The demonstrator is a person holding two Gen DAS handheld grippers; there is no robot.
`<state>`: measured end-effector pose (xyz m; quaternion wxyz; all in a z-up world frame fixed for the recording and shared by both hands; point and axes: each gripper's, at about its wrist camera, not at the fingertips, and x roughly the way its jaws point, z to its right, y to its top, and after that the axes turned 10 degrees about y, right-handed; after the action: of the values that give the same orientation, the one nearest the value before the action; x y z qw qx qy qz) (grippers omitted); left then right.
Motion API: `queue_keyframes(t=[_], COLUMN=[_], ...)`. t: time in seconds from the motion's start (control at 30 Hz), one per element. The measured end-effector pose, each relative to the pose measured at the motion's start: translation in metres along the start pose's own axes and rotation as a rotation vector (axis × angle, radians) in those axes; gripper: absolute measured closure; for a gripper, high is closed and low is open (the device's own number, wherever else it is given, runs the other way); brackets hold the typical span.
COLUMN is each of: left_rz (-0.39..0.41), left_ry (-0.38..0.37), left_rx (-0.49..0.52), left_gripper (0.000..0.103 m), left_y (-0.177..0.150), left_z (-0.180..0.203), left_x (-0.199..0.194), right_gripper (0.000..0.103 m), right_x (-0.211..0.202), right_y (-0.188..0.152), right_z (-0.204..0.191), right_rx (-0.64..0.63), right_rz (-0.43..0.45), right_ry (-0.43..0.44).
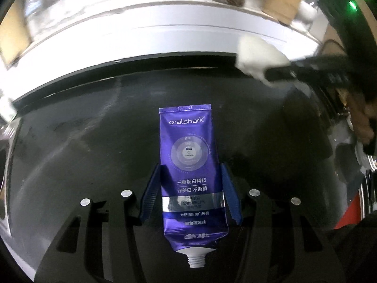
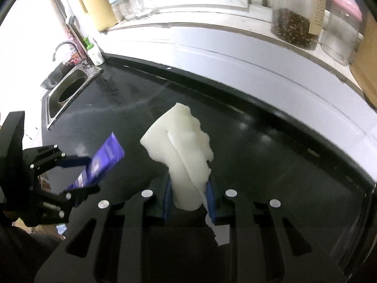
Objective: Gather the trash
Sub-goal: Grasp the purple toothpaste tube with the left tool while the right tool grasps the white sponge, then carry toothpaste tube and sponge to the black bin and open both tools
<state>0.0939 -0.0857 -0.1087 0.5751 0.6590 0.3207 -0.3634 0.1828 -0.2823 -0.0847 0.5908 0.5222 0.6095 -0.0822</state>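
Left hand-held gripper [image 1: 190, 179]: both blue fingers [image 1: 150, 193] closed onto the sides of a purple toothpaste tube [image 1: 190, 165], tube pointing forward along the fingers, cap end toward the camera. Right hand-held gripper [image 2: 188, 188]: blue fingers [image 2: 167, 195] clamped on a white crumpled tissue [image 2: 181, 151] sticking up and forward. Seen from the right wrist, the left one sits low to the left, tilted, well apart. Both held above the dark tabletop [image 2: 271, 155].

Your two grippers, up close

Your left gripper [image 1: 190, 188] and right gripper [image 2: 189, 195] share black slotted frames, silver round screw heads and blue ribbed fingers [image 1: 150, 195].
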Motion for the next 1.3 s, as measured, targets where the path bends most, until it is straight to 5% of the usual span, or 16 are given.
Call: queue_keyframes(t=[0.33, 0.83, 1.13, 1.3], left_rz=[0.021, 0.053, -0.007, -0.093], left_ry=[0.063, 0.213, 0.415, 0.527], left_rx=[-0.074, -0.260, -0.524, -0.714], left_gripper=[0.052, 0.052, 0.052, 0.052], left_y=[-0.043, -0.121, -0.234, -0.332], left_z=[-0.043, -0.142, -0.237, -0.285], left_x=[-0.038, -0.101, -0.159, -0.187], right_gripper=[0.079, 0.078, 0.078, 0.078], right_x=[0.008, 0.049, 0.120, 0.176], right_y=[-0.029, -0.008, 0.000, -0.018], right_z=[-0.094, -0.222, -0.382, -0.488], right_rx=[-0.043, -0.207, -0.429, -0.553], right_rz=[-0.021, -0.044, -0.139, -0.256], right_ry=[0.035, 0.130, 0.326, 0.470])
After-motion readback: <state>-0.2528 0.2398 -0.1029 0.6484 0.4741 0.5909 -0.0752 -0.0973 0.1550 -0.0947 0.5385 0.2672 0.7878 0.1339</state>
